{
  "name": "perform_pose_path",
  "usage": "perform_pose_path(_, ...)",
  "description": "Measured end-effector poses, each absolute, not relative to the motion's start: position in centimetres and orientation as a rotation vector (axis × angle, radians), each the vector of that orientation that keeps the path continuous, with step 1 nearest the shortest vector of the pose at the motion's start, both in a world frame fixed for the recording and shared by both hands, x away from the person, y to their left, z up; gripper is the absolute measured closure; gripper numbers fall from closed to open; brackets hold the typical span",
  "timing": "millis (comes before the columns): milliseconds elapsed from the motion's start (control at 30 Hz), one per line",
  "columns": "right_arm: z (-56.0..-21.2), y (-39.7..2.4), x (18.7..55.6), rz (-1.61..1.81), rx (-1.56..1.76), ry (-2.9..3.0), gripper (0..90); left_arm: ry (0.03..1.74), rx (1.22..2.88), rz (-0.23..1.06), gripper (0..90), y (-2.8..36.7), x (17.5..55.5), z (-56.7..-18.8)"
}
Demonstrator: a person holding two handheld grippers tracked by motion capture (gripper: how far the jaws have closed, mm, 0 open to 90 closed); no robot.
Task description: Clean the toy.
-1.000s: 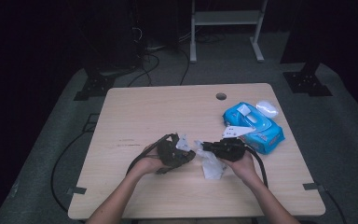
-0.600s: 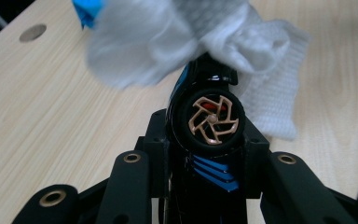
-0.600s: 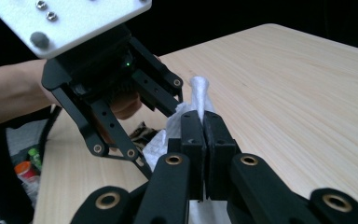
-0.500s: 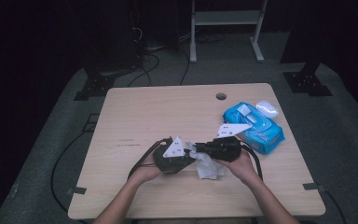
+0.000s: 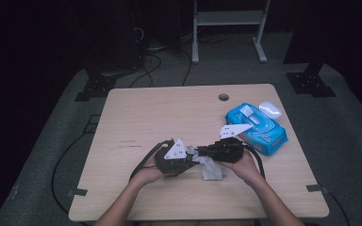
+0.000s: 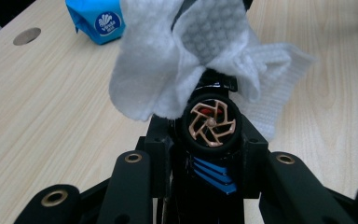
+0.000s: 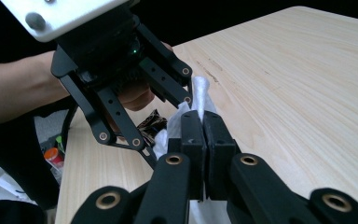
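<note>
Toy car [image 6: 212, 140] is sitting clamped in the left gripper [image 5: 179, 160] above the table [image 5: 169, 113] while the right gripper [image 7: 199, 135], pinched shut on a wet wipe [image 6: 191, 51], is risking tearing it.

Left tool [image 5: 188, 157] rolled, grey plate now up; white wipe [image 5: 210, 168] drawn between both tools.

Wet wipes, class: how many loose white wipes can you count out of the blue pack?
1. The white wipe hangs between the two grippers, pinched in the right gripper. More may be hidden inside the blue pack.
</note>
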State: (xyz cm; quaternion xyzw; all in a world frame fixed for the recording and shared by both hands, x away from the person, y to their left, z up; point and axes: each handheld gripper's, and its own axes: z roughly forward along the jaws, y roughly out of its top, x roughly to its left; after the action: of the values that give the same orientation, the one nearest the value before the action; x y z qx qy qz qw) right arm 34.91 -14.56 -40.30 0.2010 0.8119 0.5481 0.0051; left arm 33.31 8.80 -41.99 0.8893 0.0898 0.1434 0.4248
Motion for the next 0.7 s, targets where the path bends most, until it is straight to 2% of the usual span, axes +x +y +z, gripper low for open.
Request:
perform_pose_path(333, -42.9, -17.1, 36.0, 1.706, 0.81, 2.524, 87.6, 0.251, 2.181, 0.356, 64.8, 9.5, 33.5, -41.4)
perform_pose_path(533, -41.4, -16.5, 35.6, 1.838, 0.76, 2.492, 88.0, 0.245, 2.182, 0.356, 64.8, 9.4, 33.5, -41.4)
perform_pose_path(700, -42.2, -16.9, 36.0, 1.833, 0.804, 2.495, 88.0, 0.263, 2.165, 0.354, 64.8, 9.7, 33.6, -41.4)
